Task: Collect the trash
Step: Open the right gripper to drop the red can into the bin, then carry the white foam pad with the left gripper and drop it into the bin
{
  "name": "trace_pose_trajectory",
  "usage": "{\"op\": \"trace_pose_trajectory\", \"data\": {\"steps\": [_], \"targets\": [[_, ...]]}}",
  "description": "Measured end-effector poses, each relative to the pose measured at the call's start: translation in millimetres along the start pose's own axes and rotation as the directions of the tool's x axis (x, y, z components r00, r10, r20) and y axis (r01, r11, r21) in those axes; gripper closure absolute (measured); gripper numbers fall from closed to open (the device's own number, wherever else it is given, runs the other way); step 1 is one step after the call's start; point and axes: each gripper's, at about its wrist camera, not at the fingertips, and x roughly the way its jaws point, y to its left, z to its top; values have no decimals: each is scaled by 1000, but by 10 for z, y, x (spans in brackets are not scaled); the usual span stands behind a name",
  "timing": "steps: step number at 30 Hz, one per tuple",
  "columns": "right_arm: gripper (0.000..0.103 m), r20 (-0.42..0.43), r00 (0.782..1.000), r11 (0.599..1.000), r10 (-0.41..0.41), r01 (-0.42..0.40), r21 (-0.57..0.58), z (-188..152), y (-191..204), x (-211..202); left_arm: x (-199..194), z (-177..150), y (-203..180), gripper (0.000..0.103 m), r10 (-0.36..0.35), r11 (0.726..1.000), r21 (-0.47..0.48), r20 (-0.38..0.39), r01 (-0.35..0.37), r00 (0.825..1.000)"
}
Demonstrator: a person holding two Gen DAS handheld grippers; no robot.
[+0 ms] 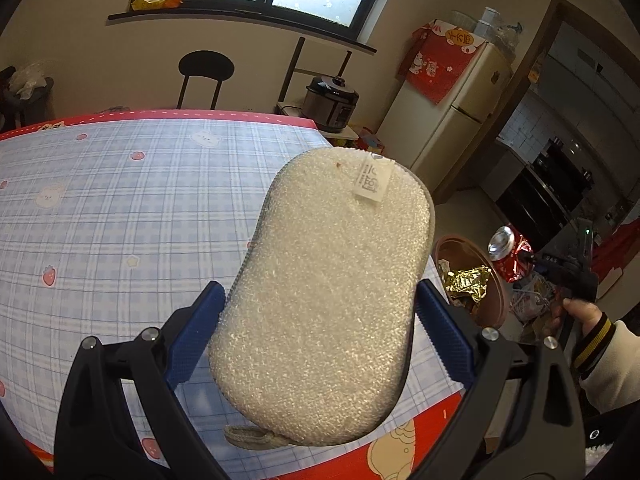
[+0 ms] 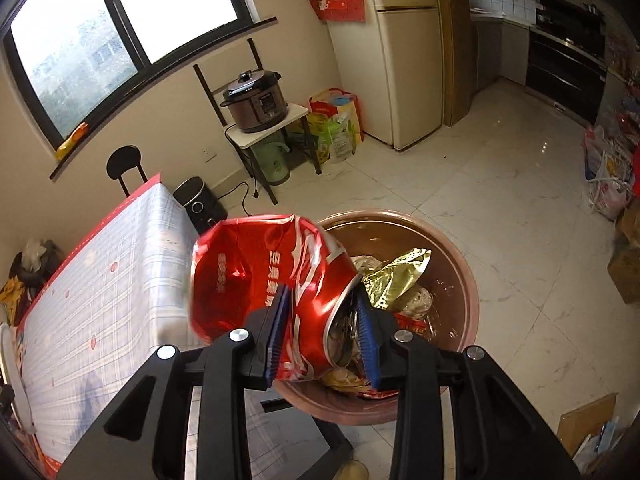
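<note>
Right-wrist view: the right gripper clamps a crushed red soda can between its blue pads, the can's open top turned toward the right-hand pad and its flattened body fanning out ahead of and left of the fingers. Directly beyond and below the fingertips sits a round brown trash basin on the floor, already holding a gold foil wrapper and other scraps; the can appears poised over the basin so that a release would drop it in. No earlier picture shows whether the grip is loosening, but the pads meet the can on both sides.

In the left-wrist view, the left gripper holds a pale oval scrubbing sponge lengthwise, its blue pads pressing the sponge's two long edges, the white label at the far end. The sponge looks kept in hand for wiping rather than headed for the basin, though that is only a judgement.

Under those fingers lies a table covered in a blue plaid cloth with strawberries and a red border. To their right, the basin, the can and a sleeved hand appear. Farther out: a pressure cooker on a small stand, a cream refrigerator, a window and pale tiled floor.
</note>
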Motion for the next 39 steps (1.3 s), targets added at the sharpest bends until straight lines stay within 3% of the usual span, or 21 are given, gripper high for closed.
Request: {"op": "trace_pose_trajectory", "data": {"steps": [1,3,6,9,12,21,27,34,39], "targets": [[53,-1,1000,1000,-1,1,0,12,-23,22,26,12,-47,9,0,1000,13,-9,0,1000],[42,7,1000,999,-24,24,29,40,-78,10,68,55,-115,9,-2,999,35,-31,3,1000],[30,48,999,997,16,-20,80,70,-134,-122,109,205,-301,9,-24,996,90,-31,27,999],[13,100,995,998,-3,-2,58,49,-132,-327,174,318,-489,9,-53,987,151,-41,59,998],[5,133,991,997,-13,3,71,-10,-161,-544,226,390,-736,9,-91,972,212,-43,98,995],[5,197,976,992,-97,77,104,-139,-417,-1160,747,447,-1575,9,-213,921,308,-116,239,970],[5,201,966,976,-162,127,179,-287,-808,-1419,1358,395,-2221,9,-276,884,326,-214,335,937],[5,166,959,950,-230,184,252,-532,-1198,-1543,2000,395,-3007,8,-299,837,376,-293,397,908],[5,149,956,937,-253,204,285,-634,-1368,-1568,2358,465,-3340,6,-286,834,378,-327,402,901]]}}
